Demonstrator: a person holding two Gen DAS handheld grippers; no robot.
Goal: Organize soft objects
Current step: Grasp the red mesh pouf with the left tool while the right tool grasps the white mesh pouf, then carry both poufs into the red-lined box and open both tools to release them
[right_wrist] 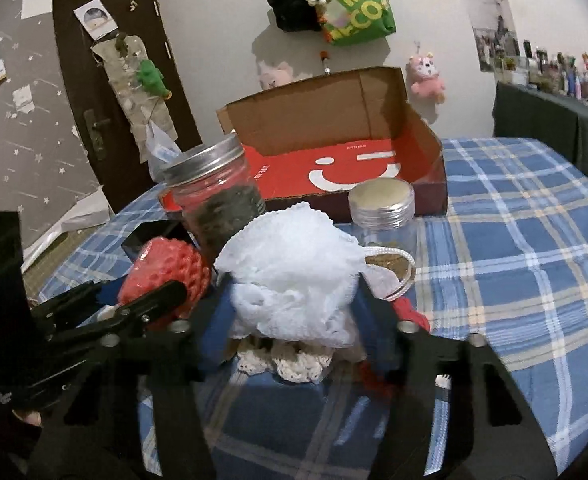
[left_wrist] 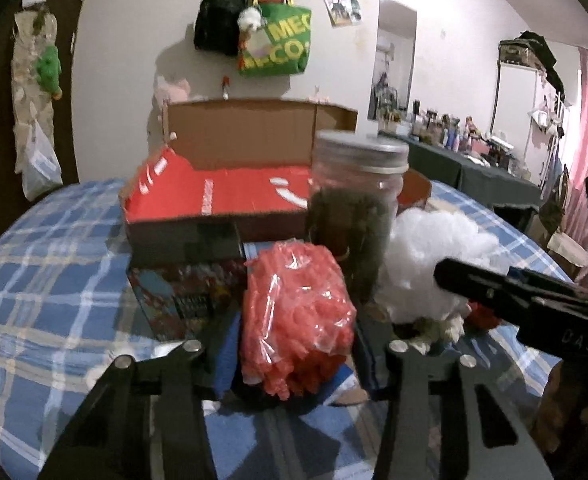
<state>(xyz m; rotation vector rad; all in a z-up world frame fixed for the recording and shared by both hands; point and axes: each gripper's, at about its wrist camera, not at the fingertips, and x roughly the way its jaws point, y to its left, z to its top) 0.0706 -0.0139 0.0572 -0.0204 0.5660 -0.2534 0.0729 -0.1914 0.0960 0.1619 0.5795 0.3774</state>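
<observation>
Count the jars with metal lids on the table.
2. A tall jar with dark contents stands behind the red bundle; a shorter clear jar stands right of the white mesh puff, in front of the cardboard box. More may be hidden.

Red mesh sponge (left_wrist: 298, 316): plastic-wrapped, gripped between jaws, above checked cloth.
White mesh pouf (right_wrist: 289, 280): fluffy, corded, likewise gripped.

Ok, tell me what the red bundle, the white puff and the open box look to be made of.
Red bundle: soft knobbly foam or mesh in glossy clear plastic wrap; the film glints and crinkles. White puff: gathered nylon-like netting with a cord loop, probably a bath pouf; matte, lacy edges. Open box: corrugated cardboard, raw brown walls, printed red floor. Neither soft item's fibre can be confirmed.
</observation>
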